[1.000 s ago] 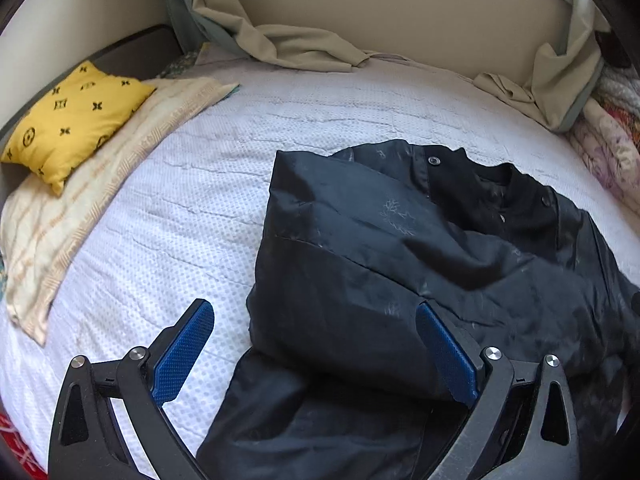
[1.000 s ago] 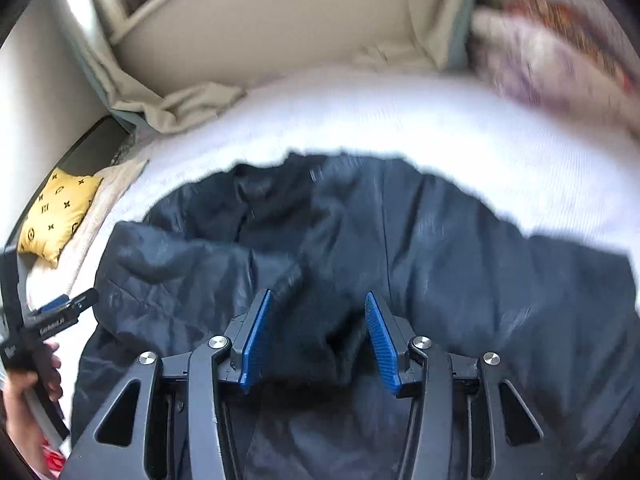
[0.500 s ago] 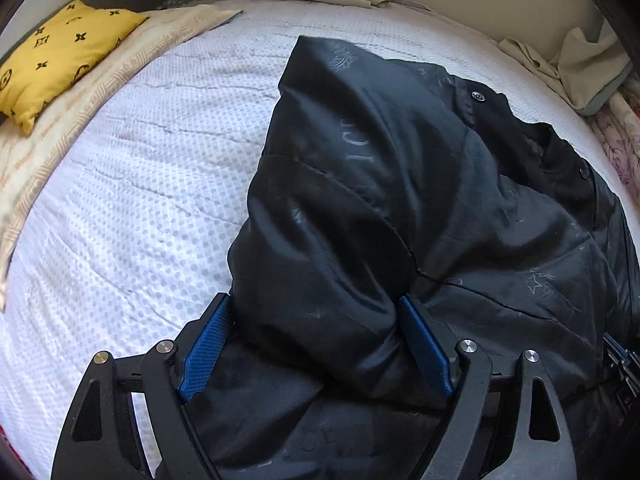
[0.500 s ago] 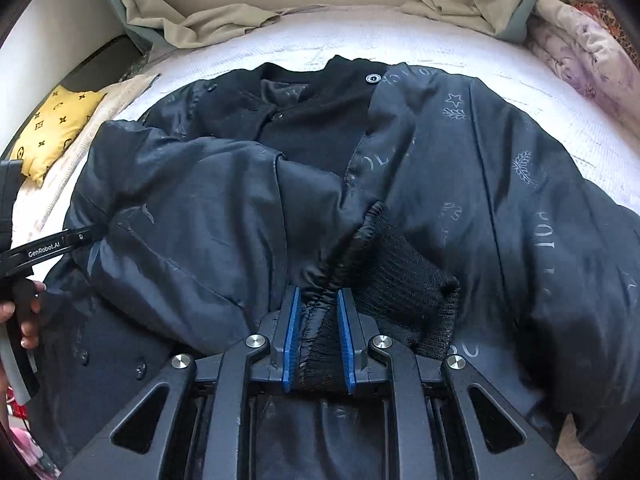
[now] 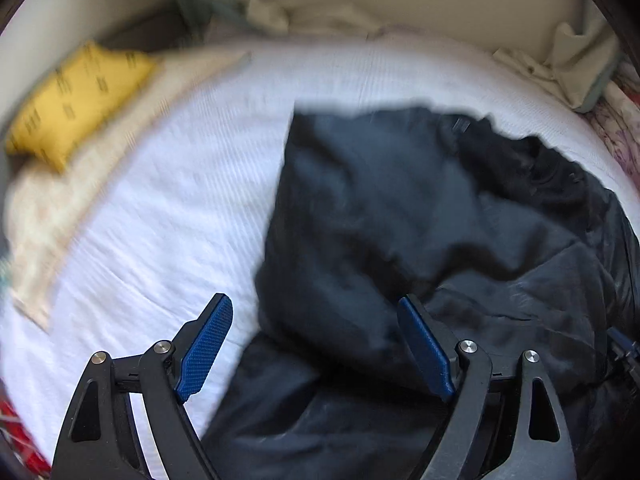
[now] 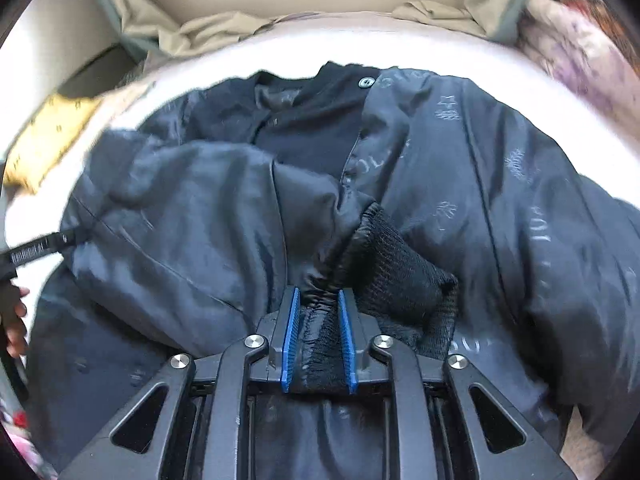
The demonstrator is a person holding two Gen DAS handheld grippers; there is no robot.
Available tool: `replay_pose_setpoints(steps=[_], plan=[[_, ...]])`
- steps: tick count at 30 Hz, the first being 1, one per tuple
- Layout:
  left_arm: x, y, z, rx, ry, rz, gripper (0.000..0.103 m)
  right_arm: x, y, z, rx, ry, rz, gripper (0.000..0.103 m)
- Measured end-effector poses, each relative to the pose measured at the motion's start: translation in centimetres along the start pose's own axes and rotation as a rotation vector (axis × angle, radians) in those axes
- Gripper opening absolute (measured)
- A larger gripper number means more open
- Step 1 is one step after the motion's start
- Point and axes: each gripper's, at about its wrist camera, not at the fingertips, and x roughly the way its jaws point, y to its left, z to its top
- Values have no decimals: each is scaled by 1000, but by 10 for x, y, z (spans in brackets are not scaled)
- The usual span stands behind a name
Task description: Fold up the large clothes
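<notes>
Left of the left gripper (image 5: 316,344), the yellow pillow (image 5: 80,96) is motion-blurred, its pattern unreadable. The jacket (image 6: 500,208) runs beneath the right gripper (image 6: 318,336), its hem cut off.

White bedcover (image 5: 192,208) across bed, faintly textured. Yellow cushion (image 5: 80,96) upper left, dark pattern, resting on beige patterned cloth (image 5: 52,224) along left edge. Crumpled khaki fabric (image 5: 304,12) along top edge. Floral quilt (image 6: 580,48) bunched upper right. Left wrist view blurred.
</notes>
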Motion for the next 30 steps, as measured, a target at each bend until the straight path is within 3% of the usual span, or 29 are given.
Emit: replay_pose_setpoints(steps=[1, 3, 4, 8, 13, 18, 20, 26, 30], plan=[[-15, -4, 1, 17, -44, -1, 90, -8, 0, 1, 9, -18, 9, 21], [-40, -14, -2, 47, -111, -31, 103, -23, 2, 3, 8, -55, 8, 27], [-44, -19, -5, 58, -118, -56, 103, -30, 4, 3, 6, -77, 7, 32], [-31, -35, -18, 86, -29, -146, 103, -39, 9, -1, -5, -98, -6, 40], [-1, -57, -36, 115, 53, -113, 103, -23, 5, -7, -10, -64, -56, 44], [22, -59, -49, 98, 116, -137, 103, -7, 4, -13, -22, -41, -82, 49], [28, -54, -48, 70, 120, -158, 103, -1, 6, -16, -33, -41, -94, 51], [30, -59, -54, 117, 62, -151, 103, 8, 11, -21, -63, -48, -114, 59], [30, -55, -51, 96, 94, -162, 103, 9, 15, -21, -76, -48, -98, 74]])
